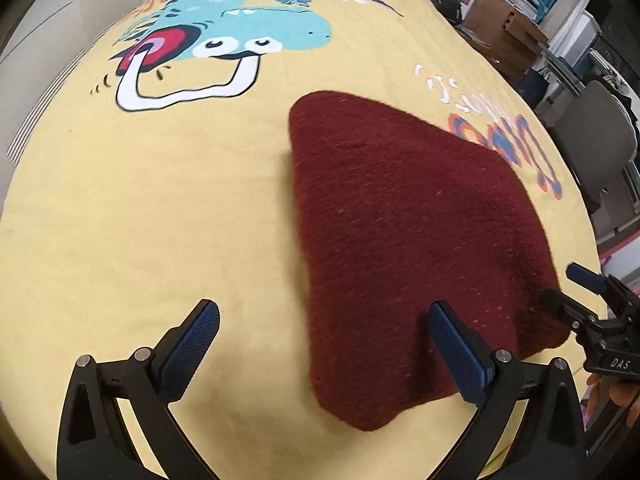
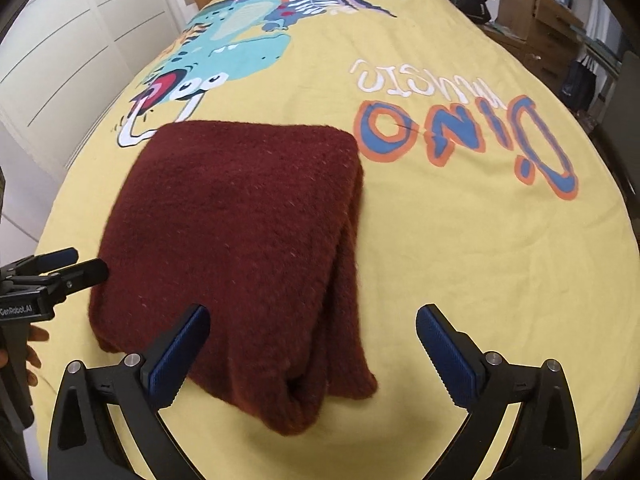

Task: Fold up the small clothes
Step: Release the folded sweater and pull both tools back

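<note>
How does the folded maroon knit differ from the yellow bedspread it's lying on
The maroon knit is plain, dark and fuzzy; the yellow bedspread is smooth and printed with a dinosaur and lettering. The knit is folded into a thick stack of layers; the bedspread lies spread in one flat sheet. The knit covers only a small patch of the bedspread. Both are fabric lying still.

Bed [image 2: 460,240] (yellow cover) bears folded maroon knit [image 2: 240,232].

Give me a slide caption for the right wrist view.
Open right hand-held gripper above a folded maroon knit on a yellow dinosaur bedspread.
</note>
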Demonstrator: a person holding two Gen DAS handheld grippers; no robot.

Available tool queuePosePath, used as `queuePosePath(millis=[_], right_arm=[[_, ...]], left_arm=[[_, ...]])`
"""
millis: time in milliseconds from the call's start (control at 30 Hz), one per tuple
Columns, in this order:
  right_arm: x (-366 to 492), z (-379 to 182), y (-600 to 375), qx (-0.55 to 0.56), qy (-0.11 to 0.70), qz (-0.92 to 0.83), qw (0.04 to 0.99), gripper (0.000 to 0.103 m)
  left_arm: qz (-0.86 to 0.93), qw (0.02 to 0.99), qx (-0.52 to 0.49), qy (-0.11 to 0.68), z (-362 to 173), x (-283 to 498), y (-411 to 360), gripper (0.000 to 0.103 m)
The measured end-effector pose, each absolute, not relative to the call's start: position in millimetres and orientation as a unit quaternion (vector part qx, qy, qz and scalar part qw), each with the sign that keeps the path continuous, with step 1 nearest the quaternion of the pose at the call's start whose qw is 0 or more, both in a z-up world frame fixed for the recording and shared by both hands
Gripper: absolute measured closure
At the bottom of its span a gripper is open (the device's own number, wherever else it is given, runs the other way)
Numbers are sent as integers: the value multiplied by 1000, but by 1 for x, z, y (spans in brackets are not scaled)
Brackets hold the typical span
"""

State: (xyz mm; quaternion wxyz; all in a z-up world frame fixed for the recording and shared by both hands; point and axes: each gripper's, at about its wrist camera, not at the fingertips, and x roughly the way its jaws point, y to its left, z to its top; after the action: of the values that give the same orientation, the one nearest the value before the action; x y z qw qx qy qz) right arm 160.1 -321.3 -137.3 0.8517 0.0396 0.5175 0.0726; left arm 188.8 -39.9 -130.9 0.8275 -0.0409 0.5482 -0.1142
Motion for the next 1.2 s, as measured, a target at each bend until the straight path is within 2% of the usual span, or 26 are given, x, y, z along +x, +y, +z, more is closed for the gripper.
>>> queuePosePath(millis=[333, 500, 667, 1200], right_arm=[[154, -184, -355, 77, 524, 45, 847, 0], [149, -183, -353, 80, 516, 39, 852, 0], [138, -157, -351, 77, 502, 35, 861, 0], [49, -51, -368, 36, 442, 16, 896, 0]], left_arm=[[-115, 835, -27, 537, -166, 185, -39, 0], [-107, 847, -23, 520, -172, 179, -40, 0], [-100, 851, -24, 514, -159, 174, -40, 1], [-55, 892, -7, 449, -56, 91, -11, 1]])
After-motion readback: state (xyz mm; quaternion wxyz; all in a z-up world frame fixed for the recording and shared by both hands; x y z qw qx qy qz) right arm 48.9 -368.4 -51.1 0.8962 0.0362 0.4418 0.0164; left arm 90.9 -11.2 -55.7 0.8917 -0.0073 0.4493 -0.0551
